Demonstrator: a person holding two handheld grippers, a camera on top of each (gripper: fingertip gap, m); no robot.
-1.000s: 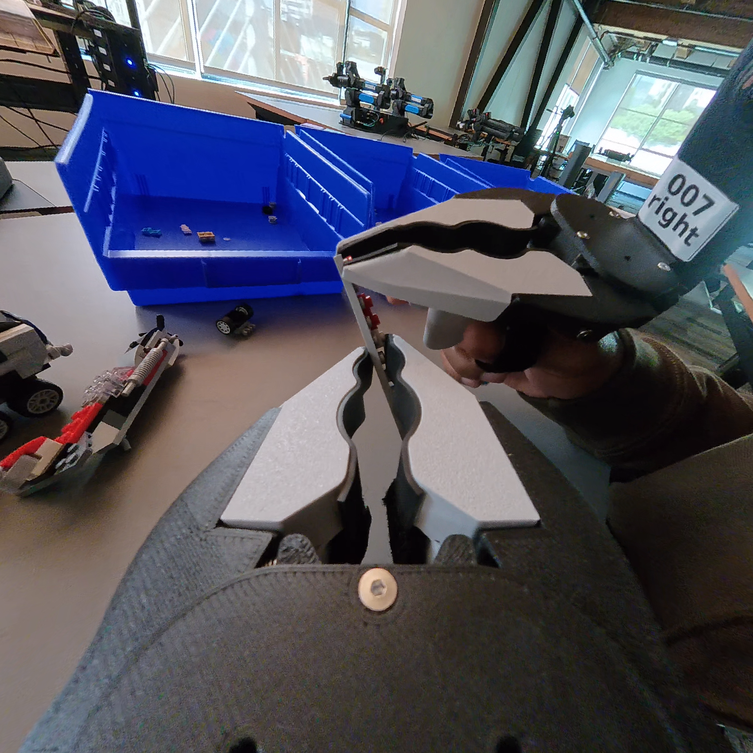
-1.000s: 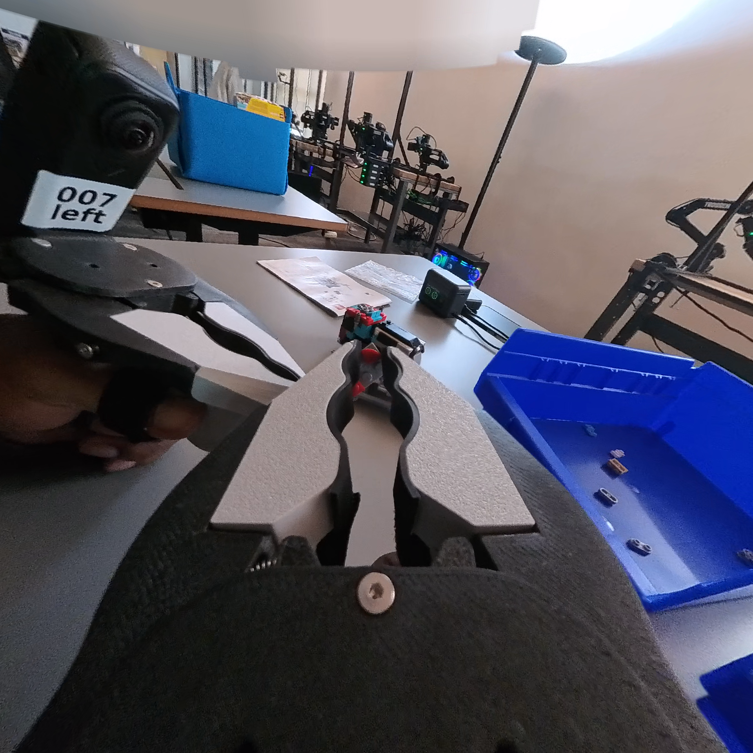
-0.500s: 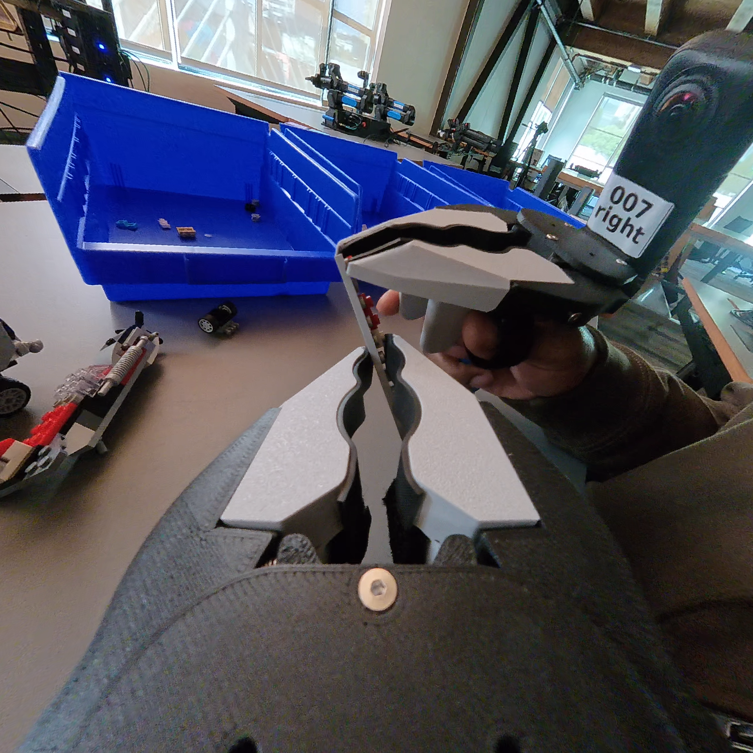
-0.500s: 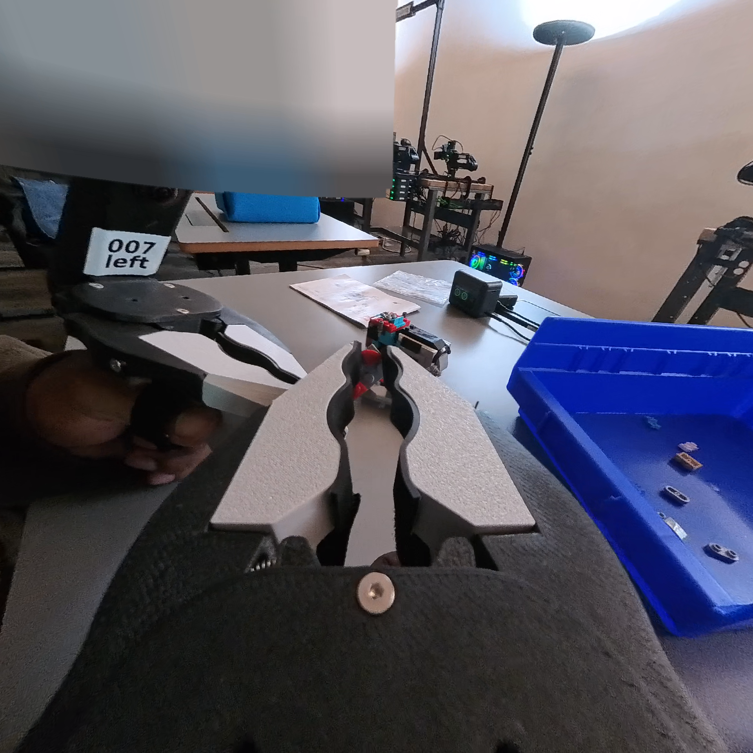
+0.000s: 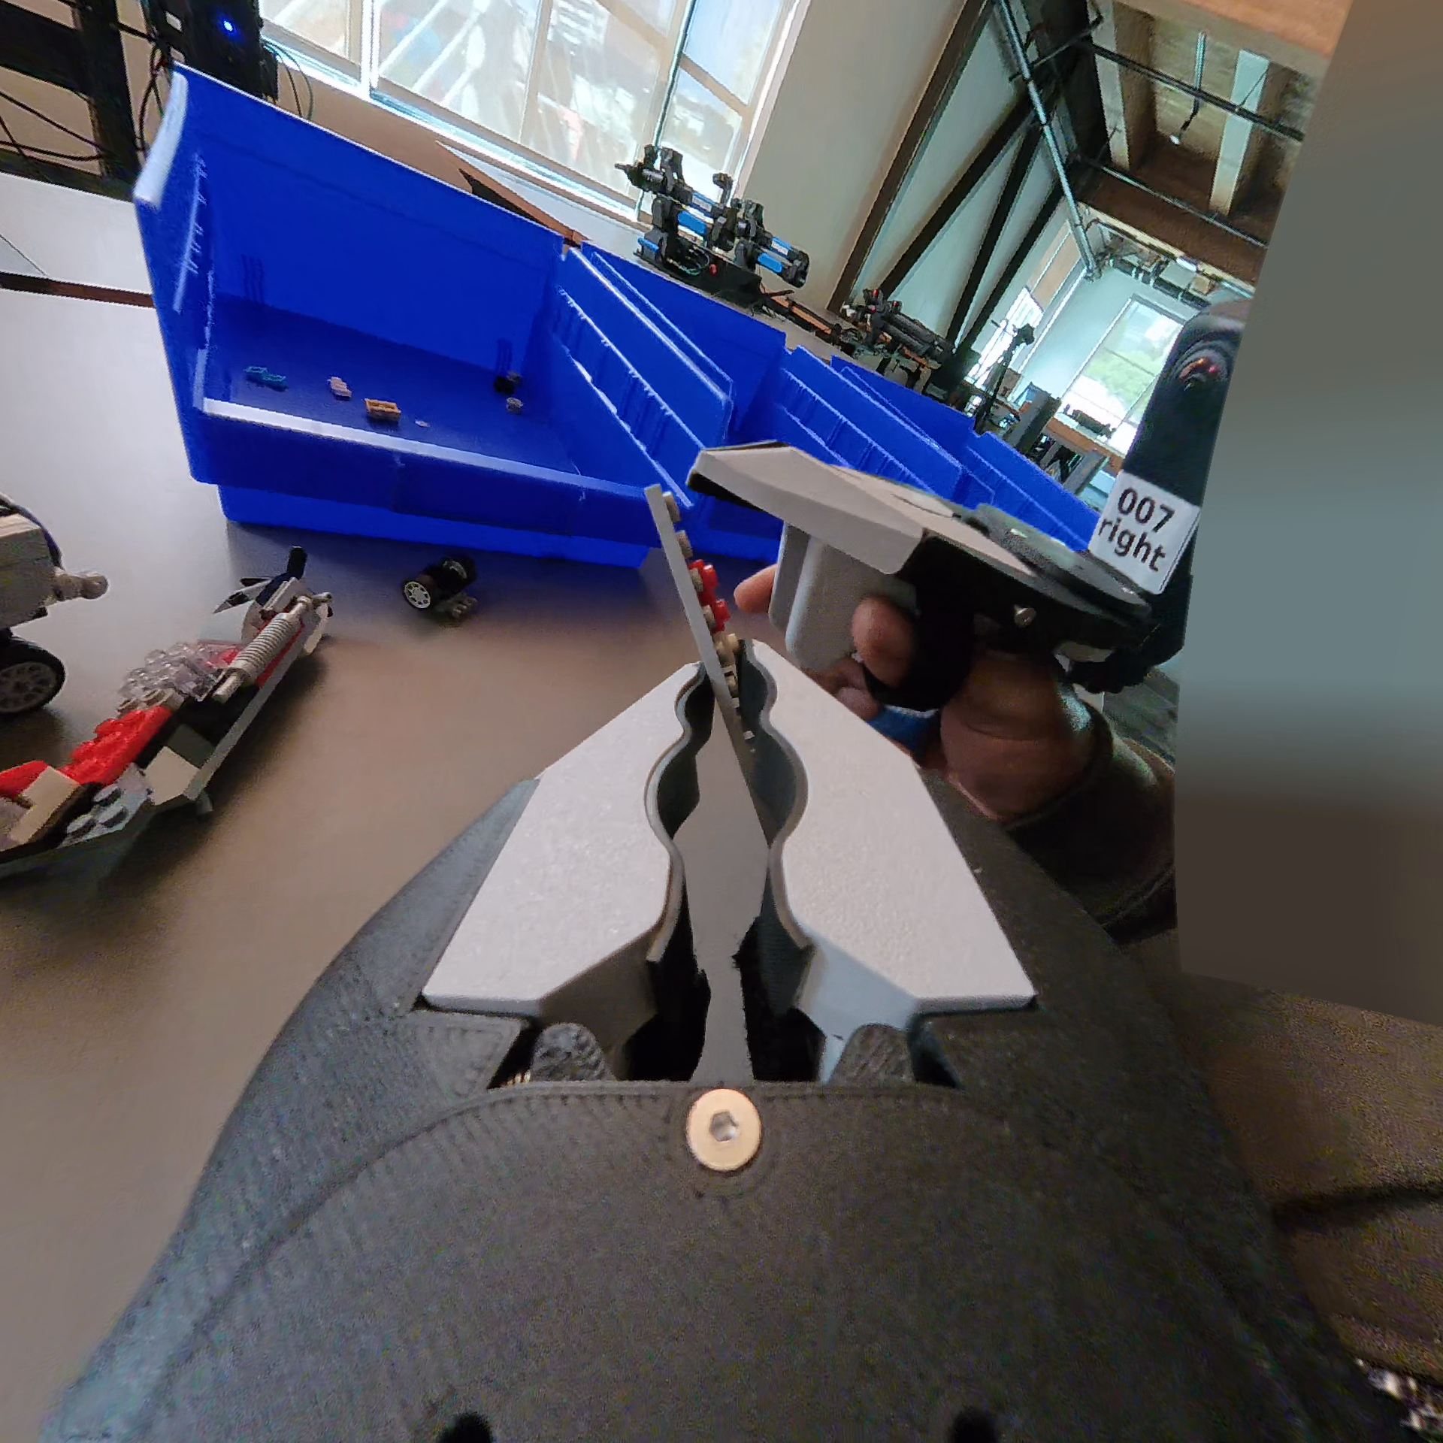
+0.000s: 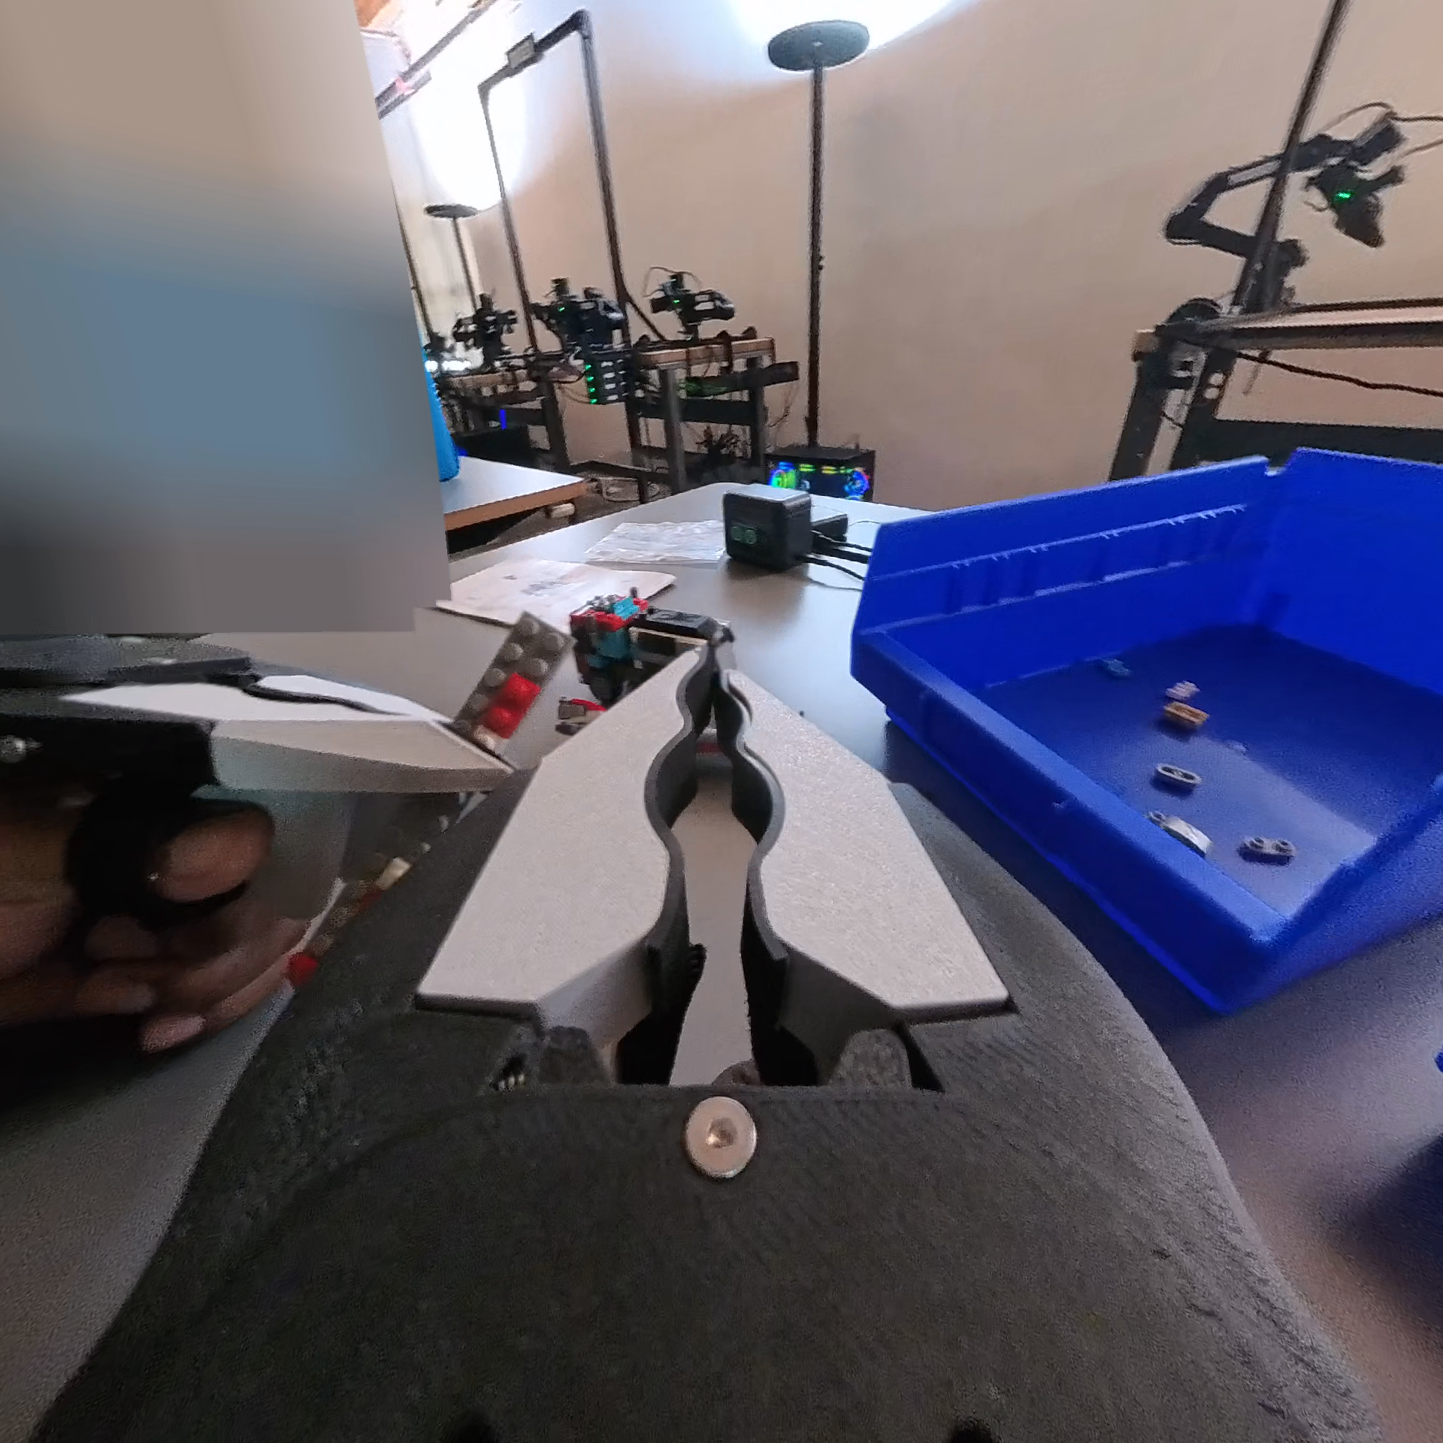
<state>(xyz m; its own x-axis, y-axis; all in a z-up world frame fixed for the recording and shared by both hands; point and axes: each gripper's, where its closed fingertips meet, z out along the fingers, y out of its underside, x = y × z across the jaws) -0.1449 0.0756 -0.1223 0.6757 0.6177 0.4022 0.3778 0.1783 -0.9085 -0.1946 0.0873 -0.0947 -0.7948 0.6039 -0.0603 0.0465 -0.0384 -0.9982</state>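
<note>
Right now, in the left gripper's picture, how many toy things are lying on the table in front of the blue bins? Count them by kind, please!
Small loose wheel piece: 1
Long red and grey brick model: 1
Wheeled brick vehicle at the left edge: 1
Total: 3

The grey table [image 5: 406, 750] carries blue bins [image 5: 375, 468], brick models [image 5: 179, 703], a wheel piece [image 5: 437, 586], papers [image 6: 554, 586] and a black box [image 6: 765, 527].

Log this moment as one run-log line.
left tool: shut on grey studded plate | right tool: shut, off plate | blue bin beyond
</note>
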